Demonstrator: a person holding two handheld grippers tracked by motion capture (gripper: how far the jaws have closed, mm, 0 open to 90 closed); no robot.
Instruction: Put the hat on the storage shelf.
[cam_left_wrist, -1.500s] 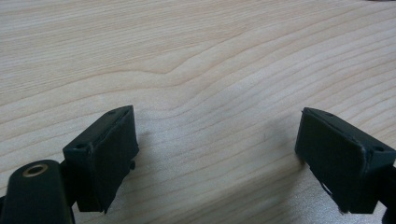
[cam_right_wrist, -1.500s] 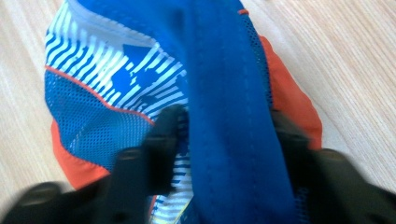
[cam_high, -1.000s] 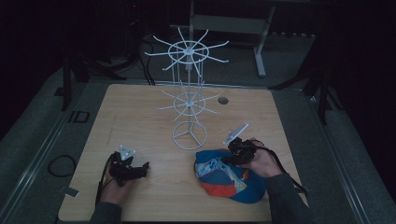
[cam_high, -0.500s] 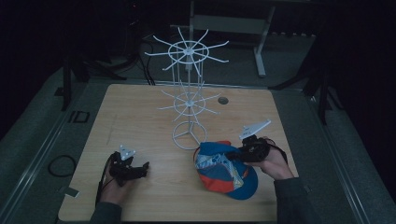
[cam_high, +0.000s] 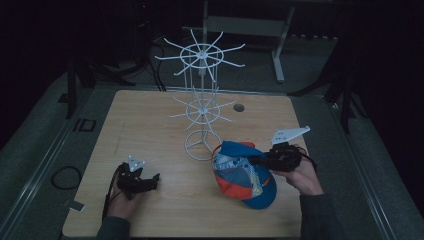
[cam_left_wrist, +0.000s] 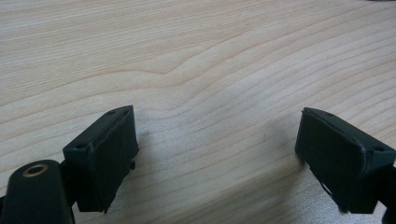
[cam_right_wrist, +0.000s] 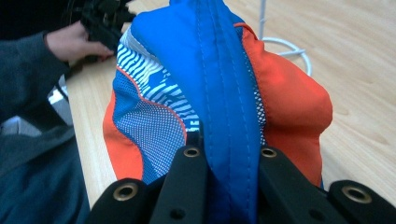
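- The right gripper (cam_right_wrist: 226, 158) had its jaws pinched on a blue fold of the cap (cam_right_wrist: 219, 88) — a clamp the high view blurred.
- The cap (cam_high: 243, 172) lay right of the white rack (cam_high: 201, 107).
- The left gripper (cam_left_wrist: 219, 158) rested with its jaws spread wide over bare table (cam_left_wrist: 196, 60).

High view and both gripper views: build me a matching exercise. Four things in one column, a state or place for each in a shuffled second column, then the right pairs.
Things:
1. cap
2. left gripper
3. right gripper
4. wire rack

States or places:
A. stands upright at the table's middle
B. shut on blue fabric
C. pinched along a blue fold, blue and orange
D. jaws wide apart over bare wood

Pairs: 1-C, 2-D, 3-B, 4-A
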